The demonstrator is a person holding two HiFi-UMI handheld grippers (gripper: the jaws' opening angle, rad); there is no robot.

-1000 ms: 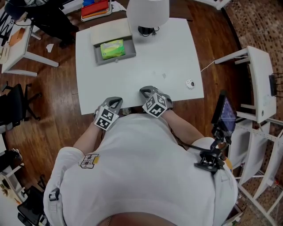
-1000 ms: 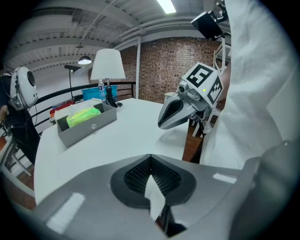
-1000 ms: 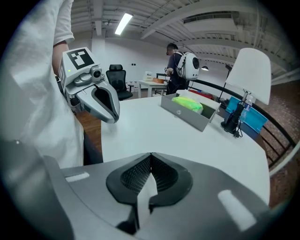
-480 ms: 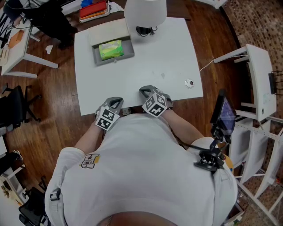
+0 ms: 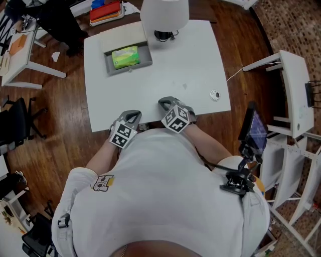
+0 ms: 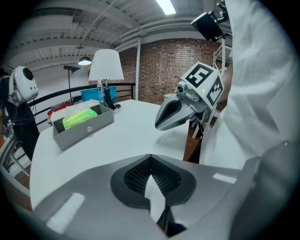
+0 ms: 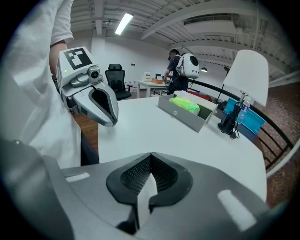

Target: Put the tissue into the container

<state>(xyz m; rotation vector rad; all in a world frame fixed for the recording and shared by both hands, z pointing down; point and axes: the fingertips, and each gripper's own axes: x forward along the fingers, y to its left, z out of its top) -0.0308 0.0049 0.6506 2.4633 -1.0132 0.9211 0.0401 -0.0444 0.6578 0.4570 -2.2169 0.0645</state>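
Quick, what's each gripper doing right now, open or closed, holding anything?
Left gripper: jaws closed, holding nothing.
Right gripper: jaws closed, holding nothing.

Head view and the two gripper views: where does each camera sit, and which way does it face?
Head view: on the head, facing steeply down on the table; shows shirt, left gripper, right gripper.
Left gripper view: on that gripper, facing along its shut jaws across the table; right gripper and shirt show.
Right gripper view: likewise; left gripper and shirt show.
Shared: all see the container, tissue and lamp.
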